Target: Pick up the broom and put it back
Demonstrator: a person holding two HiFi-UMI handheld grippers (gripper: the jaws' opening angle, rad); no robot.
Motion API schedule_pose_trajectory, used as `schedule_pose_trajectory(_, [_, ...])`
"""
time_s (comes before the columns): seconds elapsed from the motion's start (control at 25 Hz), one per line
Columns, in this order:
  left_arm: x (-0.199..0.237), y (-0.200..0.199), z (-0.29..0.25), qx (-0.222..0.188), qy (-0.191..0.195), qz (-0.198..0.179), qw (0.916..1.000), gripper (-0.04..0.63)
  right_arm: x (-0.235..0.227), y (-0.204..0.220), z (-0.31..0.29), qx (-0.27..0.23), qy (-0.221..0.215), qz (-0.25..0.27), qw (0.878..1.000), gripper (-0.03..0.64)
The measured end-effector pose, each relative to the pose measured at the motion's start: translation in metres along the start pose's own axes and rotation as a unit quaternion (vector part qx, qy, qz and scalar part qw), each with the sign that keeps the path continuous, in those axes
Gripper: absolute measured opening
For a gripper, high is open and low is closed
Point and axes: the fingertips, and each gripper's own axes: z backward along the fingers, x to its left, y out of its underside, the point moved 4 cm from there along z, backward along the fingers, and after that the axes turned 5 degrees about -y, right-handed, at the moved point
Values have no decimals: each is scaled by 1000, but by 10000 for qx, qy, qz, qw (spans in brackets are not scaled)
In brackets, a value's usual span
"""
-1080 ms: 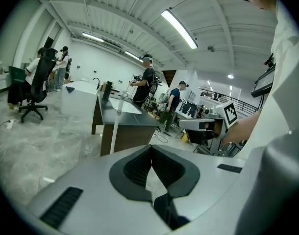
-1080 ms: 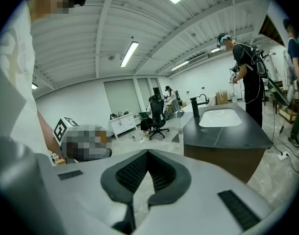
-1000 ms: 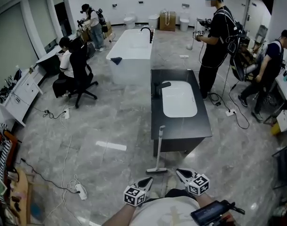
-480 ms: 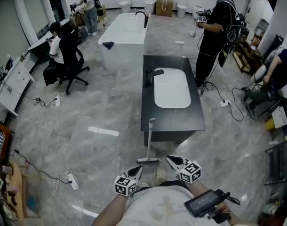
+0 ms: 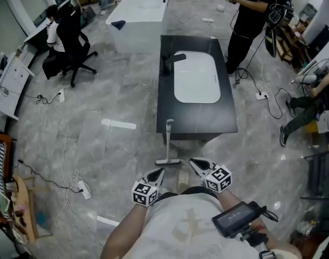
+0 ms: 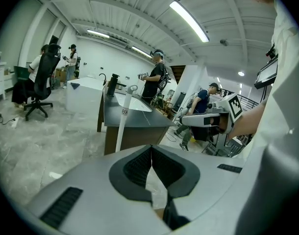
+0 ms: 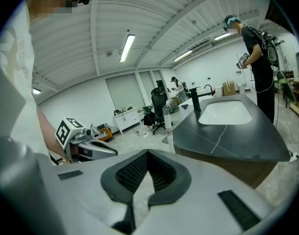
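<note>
Standing against counter (image 5: 197, 117) w/ sink (image 5: 197, 80), broom (image 5: 169, 142) upright, L gripper (image 5: 159, 172) & R gripper (image 5: 193, 162) closed, empty.

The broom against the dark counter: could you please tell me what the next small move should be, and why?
Probably open the right gripper and ease it toward the broom. It stands upright against the end of the counter, head on the floor; the right gripper and the left gripper are both shut, empty and short of it.

Lab with bathroom mock-up: bathtub (image 5: 138, 7), basin counter (image 5: 170, 112), office desk (image 5: 7, 85).
</note>
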Motion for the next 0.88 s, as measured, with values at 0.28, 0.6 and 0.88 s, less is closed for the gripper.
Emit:
schedule_pose_trajectory(0.28, [13, -8, -24, 121, -166, 38, 9998, 14, -20, -5, -13, 37, -137, -53, 9999, 17])
schedule_pose_trajectory(0.6, [32, -10, -54, 288, -547, 130, 9980, 14, -46, -5, -18, 152, -205, -148, 9996, 17])
schedule_pose_trajectory(0.88, [50, -4, -90, 405, -793, 175, 9959, 14, -68, -4, -19, 272, -243, -157, 9992, 17])
